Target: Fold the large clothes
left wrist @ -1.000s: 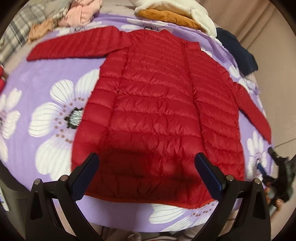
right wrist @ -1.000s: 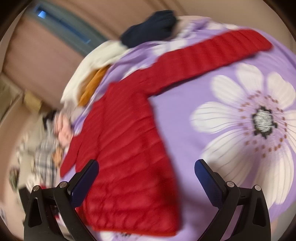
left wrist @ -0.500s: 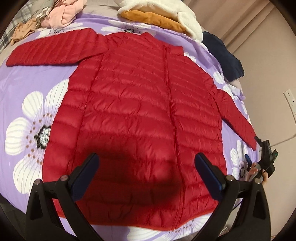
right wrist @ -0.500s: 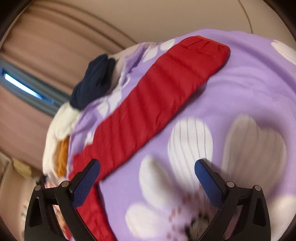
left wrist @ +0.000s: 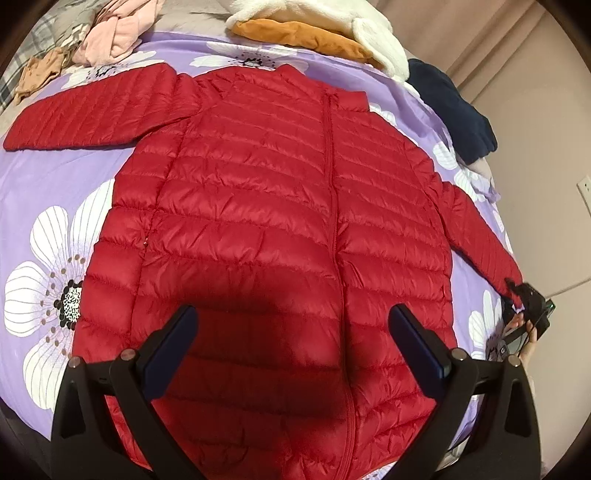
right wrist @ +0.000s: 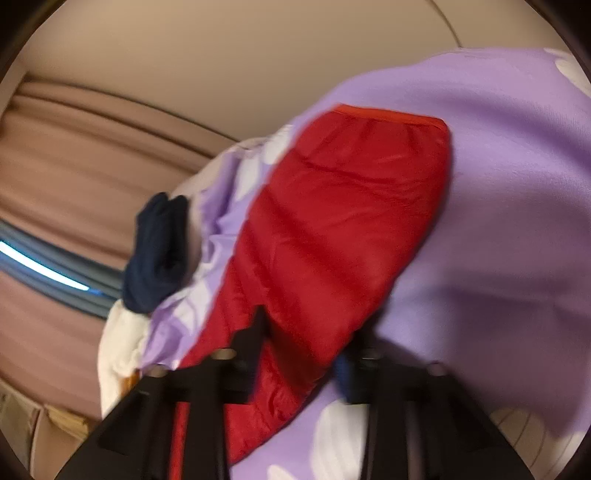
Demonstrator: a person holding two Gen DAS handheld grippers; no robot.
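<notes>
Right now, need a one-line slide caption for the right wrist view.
Right gripper, jaws just closing, pinches the red puffer jacket sleeve near its cuff on the purple floral bedspread.

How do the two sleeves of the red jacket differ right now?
The left sleeve lies spread out flat on the purple sheet, untouched; the right sleeve has the right gripper closing on it near the cuff. The left sleeve angles out toward the pink clothes; the right sleeve slants down toward the bed's edge. Both share the same red quilted fabric.
</notes>
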